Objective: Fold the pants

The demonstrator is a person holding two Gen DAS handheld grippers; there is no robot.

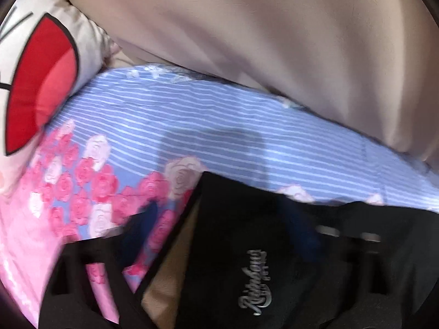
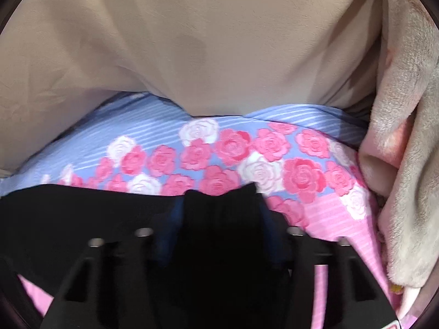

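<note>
The black pants (image 1: 241,233) with a silver script logo (image 1: 253,282) lie over a bedsheet with blue stripes and pink roses (image 1: 192,137). My left gripper (image 1: 219,235) has black fabric bunched between its blue pads, so it looks shut on the pants; its right finger is largely hidden under the cloth. In the right wrist view, a peak of the black pants (image 2: 219,219) sticks up between the fingers of my right gripper (image 2: 219,230), which is shut on it. The rest of the pants spreads left (image 2: 68,211).
A beige padded headboard or cushion (image 1: 274,41) rises behind the sheet, also in the right wrist view (image 2: 205,41). A white pillow with a red print (image 1: 41,82) lies at the left. A fluffy pink-and-cream blanket (image 2: 406,150) is piled at the right.
</note>
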